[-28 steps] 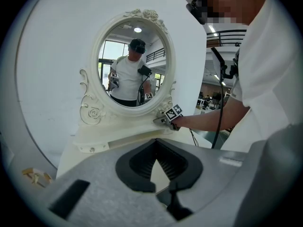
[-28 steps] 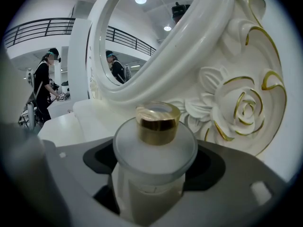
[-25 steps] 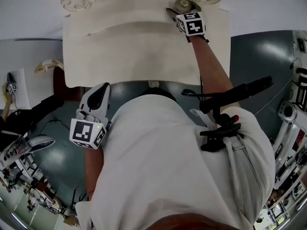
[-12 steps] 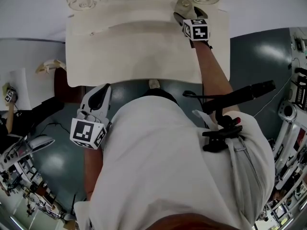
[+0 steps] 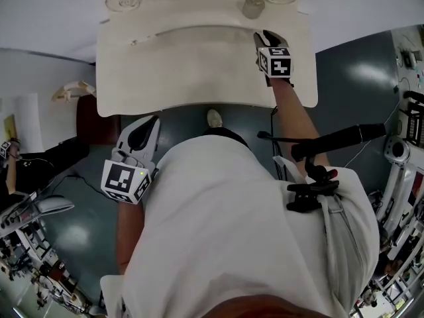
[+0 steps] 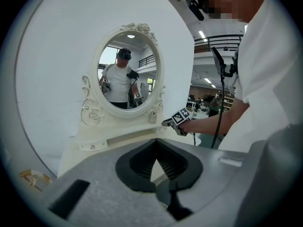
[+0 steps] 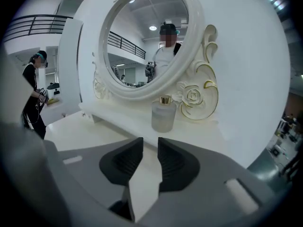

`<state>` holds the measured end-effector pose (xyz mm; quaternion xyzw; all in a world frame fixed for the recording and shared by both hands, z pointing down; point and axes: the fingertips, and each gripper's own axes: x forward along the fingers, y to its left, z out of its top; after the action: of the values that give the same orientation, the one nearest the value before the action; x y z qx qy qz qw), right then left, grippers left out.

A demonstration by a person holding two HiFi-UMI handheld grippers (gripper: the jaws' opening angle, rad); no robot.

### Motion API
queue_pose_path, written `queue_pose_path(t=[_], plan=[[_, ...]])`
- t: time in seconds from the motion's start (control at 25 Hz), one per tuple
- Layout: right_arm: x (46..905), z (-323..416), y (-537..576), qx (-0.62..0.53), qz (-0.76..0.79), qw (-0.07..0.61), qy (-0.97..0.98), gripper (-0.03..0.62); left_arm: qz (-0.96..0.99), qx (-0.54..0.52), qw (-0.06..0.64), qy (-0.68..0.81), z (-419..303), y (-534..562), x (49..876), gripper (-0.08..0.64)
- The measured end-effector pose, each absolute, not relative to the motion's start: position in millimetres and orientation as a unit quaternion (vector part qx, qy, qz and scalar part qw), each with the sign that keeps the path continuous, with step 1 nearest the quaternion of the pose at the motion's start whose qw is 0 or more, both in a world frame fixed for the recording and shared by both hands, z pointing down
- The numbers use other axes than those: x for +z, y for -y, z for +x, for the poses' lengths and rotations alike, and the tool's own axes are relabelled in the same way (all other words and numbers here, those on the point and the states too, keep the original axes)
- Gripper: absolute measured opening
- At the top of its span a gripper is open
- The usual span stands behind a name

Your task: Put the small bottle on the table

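The small frosted bottle [image 5: 253, 6] with a gold collar stands upright on the raised ledge of the white dressing table [image 5: 199, 65], at the foot of the oval mirror [image 7: 147, 37]. The right gripper view shows this bottle [image 7: 163, 113] a short way ahead, free of the jaws. My right gripper [image 5: 263, 37] hovers over the tabletop just in front of it; its jaws are closing with nothing between them, and a narrow gap remains [image 7: 150, 143]. My left gripper [image 5: 147, 128] hangs low at the table's near edge, shut and empty [image 6: 156, 143]. The bottle [image 6: 152, 117] is also visible from there.
The mirror's scrolled, rose-carved base [image 7: 194, 98] flanks the bottle. A black bar and clip [image 5: 324, 141] hang at my chest. Dark floor [image 5: 344, 78] lies right of the table. Another person [image 7: 35, 93] stands far left; racks of equipment [image 5: 411, 138] line the right side.
My right gripper let go of the bottle, drew back toward me over the tabletop, and its jaws narrowed. The bottle stays on the ledge. The left gripper barely moved.
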<state>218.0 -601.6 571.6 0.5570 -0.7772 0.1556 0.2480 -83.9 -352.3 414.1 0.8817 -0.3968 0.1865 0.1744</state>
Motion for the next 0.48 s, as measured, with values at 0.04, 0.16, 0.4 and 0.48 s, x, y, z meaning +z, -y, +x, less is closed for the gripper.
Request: queue_pose_path(t=[0.04, 0.16, 0.4, 0.48], plan=[[572, 215, 591, 0.159, 0.558, 0.247, 0.776, 0.081, 0.883, 0.184, 0.175, 0.394, -87, 348, 415, 0.003], [574, 197, 553, 0.165, 0.555, 0.251, 0.775, 0.002, 0.887, 0.179, 0.180, 0.386, -100, 327, 422, 0.003], [581, 160, 487, 0.177, 0.518, 0.274, 0.790, 0.002, 0.893, 0.175, 0.187, 0.371, -112, 303, 437, 0.003], [582, 151, 474, 0.182, 0.506, 0.276, 0.797, 0.002, 0.894, 0.175, 0.190, 0.366, -110, 302, 441, 0.003]])
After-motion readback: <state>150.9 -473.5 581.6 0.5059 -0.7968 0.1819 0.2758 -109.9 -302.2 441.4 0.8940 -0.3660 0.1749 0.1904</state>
